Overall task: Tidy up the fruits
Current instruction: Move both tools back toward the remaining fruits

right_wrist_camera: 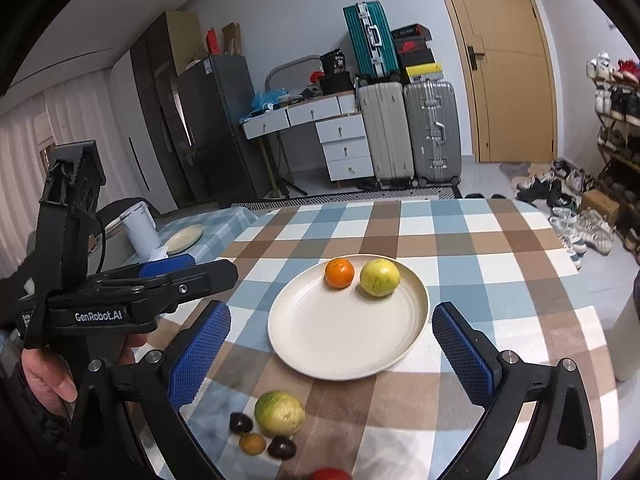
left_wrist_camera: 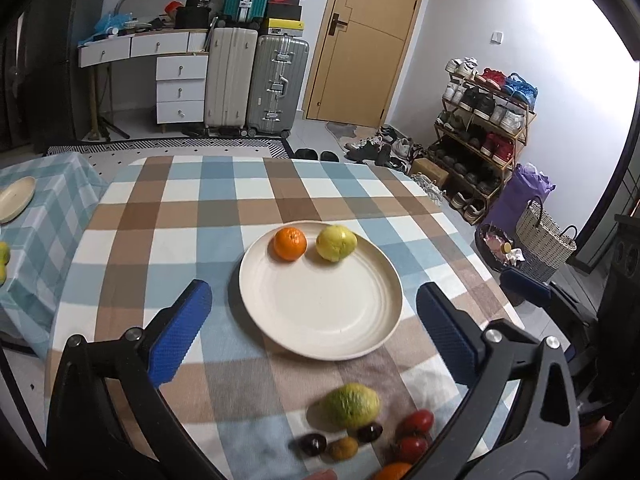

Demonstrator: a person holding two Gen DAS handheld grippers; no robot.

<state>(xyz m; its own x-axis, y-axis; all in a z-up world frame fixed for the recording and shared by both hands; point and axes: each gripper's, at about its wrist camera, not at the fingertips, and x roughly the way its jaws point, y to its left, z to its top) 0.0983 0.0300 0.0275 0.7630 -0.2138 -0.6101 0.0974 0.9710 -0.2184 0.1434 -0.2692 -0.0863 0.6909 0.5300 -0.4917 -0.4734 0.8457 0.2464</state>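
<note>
Left wrist view. Item 1: left gripper (left_wrist_camera: 314,312), jaws spread wide, nothing between the pads, angled down over the checked surface (left_wrist_camera: 160,208).
Item 2: cream plate (left_wrist_camera: 320,308), straight ahead at 12 o'clock, carrying 2 fruits at its far rim: orange (left_wrist_camera: 290,243) beside yellow citrus (left_wrist_camera: 336,242), almost touching.
Item 3: loose fruit, off the plate at 6 o'clock, nearer the camera than the fingertips: green-yellow citrus (left_wrist_camera: 351,406), roundish with no clear long axis, 2 dark fruits, a small brownish one, red tomatoes (left_wrist_camera: 416,434).

Right wrist view. Item 4: right gripper (right_wrist_camera: 331,328), also wide apart and empty, plate between its fingers; same citrus (right_wrist_camera: 279,413) at 7 o'clock.

Judgement: the pile lies behind both fingertip lines; either hand must draw back and dip. Neither hand is clearly nearer.
</note>
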